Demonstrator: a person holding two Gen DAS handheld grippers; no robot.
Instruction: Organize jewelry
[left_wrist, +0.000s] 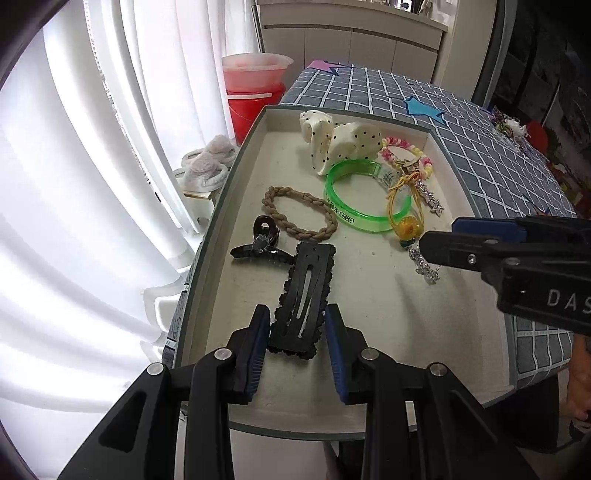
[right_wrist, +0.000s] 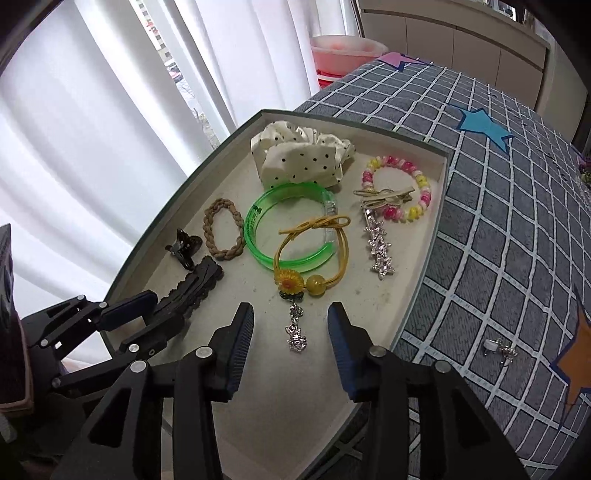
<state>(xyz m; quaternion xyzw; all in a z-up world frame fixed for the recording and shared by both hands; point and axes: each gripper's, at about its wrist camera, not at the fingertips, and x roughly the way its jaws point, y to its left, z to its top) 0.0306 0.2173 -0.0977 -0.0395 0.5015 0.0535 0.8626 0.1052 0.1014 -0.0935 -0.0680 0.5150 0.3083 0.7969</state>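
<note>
A shallow grey tray (left_wrist: 236, 177) (right_wrist: 424, 266) holds the jewelry. My left gripper (left_wrist: 297, 325) is open, its fingers on either side of the near end of a black scalloped hair clip (left_wrist: 304, 295) (right_wrist: 192, 288) lying in the tray. My right gripper (right_wrist: 290, 325) is open just above a small silver charm (right_wrist: 295, 332), below a yellow cord bracelet with a sunflower (right_wrist: 310, 258); it also shows in the left wrist view (left_wrist: 424, 243). Also in the tray are a green bangle (right_wrist: 280, 229), a brown braided tie (left_wrist: 299, 214), a black claw clip (left_wrist: 258, 240), a polka-dot scrunchie (right_wrist: 299, 158), a beaded bracelet (right_wrist: 402, 184) and a rhinestone clip (right_wrist: 380, 243).
The tray sits on a grey checked cloth with paper stars (right_wrist: 484, 125). A small silver piece (right_wrist: 500, 349) lies on the cloth to the right of the tray. White curtains (left_wrist: 92, 147), a red bucket (left_wrist: 251, 96) and slippers (left_wrist: 207, 162) are beyond the left edge.
</note>
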